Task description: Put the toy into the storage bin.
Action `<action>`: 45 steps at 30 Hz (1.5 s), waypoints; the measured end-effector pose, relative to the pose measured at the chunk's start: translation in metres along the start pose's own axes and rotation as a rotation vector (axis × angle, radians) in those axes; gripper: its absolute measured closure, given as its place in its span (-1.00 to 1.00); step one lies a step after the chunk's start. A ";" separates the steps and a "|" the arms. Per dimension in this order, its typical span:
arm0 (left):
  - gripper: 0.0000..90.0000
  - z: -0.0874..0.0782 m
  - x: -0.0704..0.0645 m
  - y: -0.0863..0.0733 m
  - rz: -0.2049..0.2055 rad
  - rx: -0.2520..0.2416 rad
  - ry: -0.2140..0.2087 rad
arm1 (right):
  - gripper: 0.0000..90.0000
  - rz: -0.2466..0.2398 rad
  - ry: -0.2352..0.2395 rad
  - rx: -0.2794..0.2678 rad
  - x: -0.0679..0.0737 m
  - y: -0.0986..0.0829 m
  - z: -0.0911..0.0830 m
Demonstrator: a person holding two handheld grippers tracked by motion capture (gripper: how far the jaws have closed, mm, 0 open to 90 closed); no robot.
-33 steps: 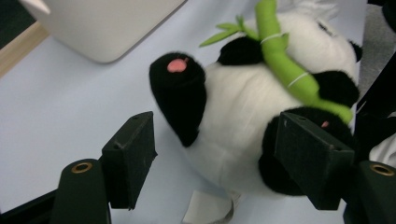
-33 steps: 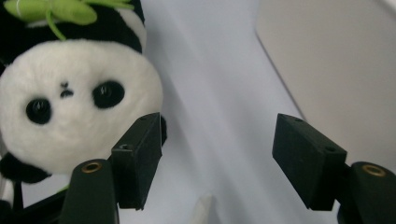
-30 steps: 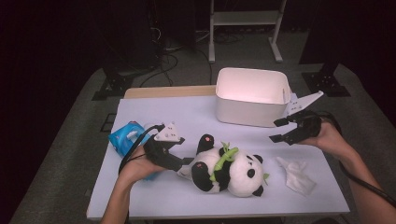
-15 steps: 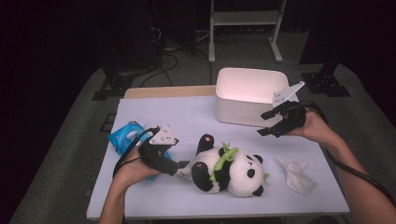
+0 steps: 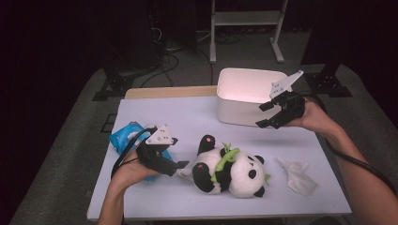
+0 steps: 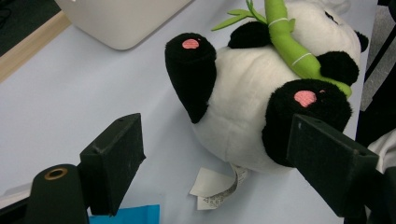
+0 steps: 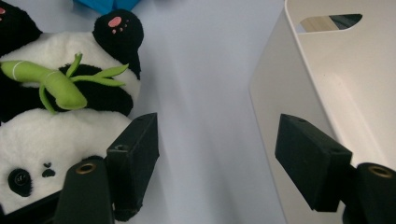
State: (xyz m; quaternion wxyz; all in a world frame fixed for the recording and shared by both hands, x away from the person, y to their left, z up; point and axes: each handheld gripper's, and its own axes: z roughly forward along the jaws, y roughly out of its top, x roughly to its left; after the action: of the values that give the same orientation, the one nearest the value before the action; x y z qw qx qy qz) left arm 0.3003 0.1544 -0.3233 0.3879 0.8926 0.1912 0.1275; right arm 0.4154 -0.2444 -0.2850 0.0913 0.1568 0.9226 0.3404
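A black-and-white panda plush (image 5: 230,171) with a green bamboo stalk lies on its back in the front middle of the pale table. My left gripper (image 5: 180,166) rests just left of it, open, its jaws on either side of the panda's rump and hind legs (image 6: 252,98) without touching; a white tag (image 6: 217,184) hangs below. My right gripper (image 5: 265,115) hovers open at the front wall of the white bin (image 5: 248,93). In the right gripper view the jaws (image 7: 224,156) straddle the bin's wall (image 7: 336,93), with the panda (image 7: 56,107) at left.
A blue packet (image 5: 124,138) lies under and behind my left hand, its corner by the left jaw (image 6: 126,217). A crumpled white tissue (image 5: 295,176) sits at the front right. The table (image 5: 178,117) is bare between bin and panda. A wooden strip edges the back.
My right gripper has moved left and away from me, from above the tissue to the bin's front wall. The left gripper has hardly shifted and stays open by the panda.
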 end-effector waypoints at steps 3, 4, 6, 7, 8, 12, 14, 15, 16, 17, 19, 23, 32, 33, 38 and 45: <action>-0.62 -0.001 0.002 -0.001 -0.008 -0.004 0.004 | -0.36 -0.011 0.002 0.019 -0.005 0.007 0.002; -0.62 -0.001 0.003 -0.001 -0.007 -0.002 0.007 | -0.37 -0.017 0.000 0.024 -0.007 0.010 0.003; -0.62 -0.002 0.004 -0.002 -0.014 -0.008 0.011 | -0.37 -0.025 -0.002 0.032 -0.011 0.015 0.004; -0.62 -0.003 0.005 -0.002 -0.012 -0.005 0.013 | -0.37 -0.020 -0.003 0.032 -0.012 0.018 0.005; -0.62 -0.003 0.005 -0.003 -0.013 -0.007 0.014 | -0.37 -0.025 -0.005 0.031 -0.014 0.020 0.006; -0.63 -0.005 0.007 -0.004 -0.015 -0.009 0.020 | -0.38 -0.029 -0.006 0.040 -0.022 0.029 0.011; -0.65 -0.006 0.008 -0.004 -0.014 -0.009 0.027 | -0.38 -0.032 -0.005 0.040 -0.026 0.032 0.012; -0.65 -0.007 0.008 -0.004 -0.017 -0.009 0.030 | -0.38 -0.033 -0.003 0.041 -0.027 0.034 0.013; -0.65 -0.008 0.008 -0.005 -0.019 -0.012 0.030 | -0.39 -0.035 -0.003 0.041 -0.029 0.036 0.014; -0.65 -0.008 0.009 -0.005 -0.019 -0.009 0.032 | -0.39 -0.034 -0.004 0.043 -0.031 0.038 0.014; -0.65 -0.009 0.009 -0.006 -0.024 -0.011 0.032 | -0.39 -0.040 -0.006 0.043 -0.034 0.041 0.016; -0.65 -0.009 0.011 -0.007 -0.027 -0.012 0.033 | -0.39 -0.043 -0.004 0.052 -0.040 0.048 0.018; -0.71 -0.011 0.015 -0.010 -0.040 -0.010 0.044 | -0.38 -0.047 -0.009 0.078 -0.054 0.056 0.025; -0.71 -0.010 0.015 -0.010 -0.042 -0.011 0.043 | -0.38 -0.041 -0.008 0.081 -0.056 0.056 0.025; -0.74 -0.008 0.015 -0.011 -0.040 0.004 0.040 | -0.35 -0.040 -0.013 0.102 -0.061 0.054 0.030; -0.75 -0.006 0.015 -0.012 -0.038 0.014 0.036 | -0.23 -0.037 -0.016 0.137 -0.068 0.048 0.044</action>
State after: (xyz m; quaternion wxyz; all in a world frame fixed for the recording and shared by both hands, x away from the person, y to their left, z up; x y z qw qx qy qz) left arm 0.3083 0.1718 -0.3268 0.3807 0.8890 0.2161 0.1346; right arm 0.5018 -0.2073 -0.2826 0.0939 0.1485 0.9457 0.2736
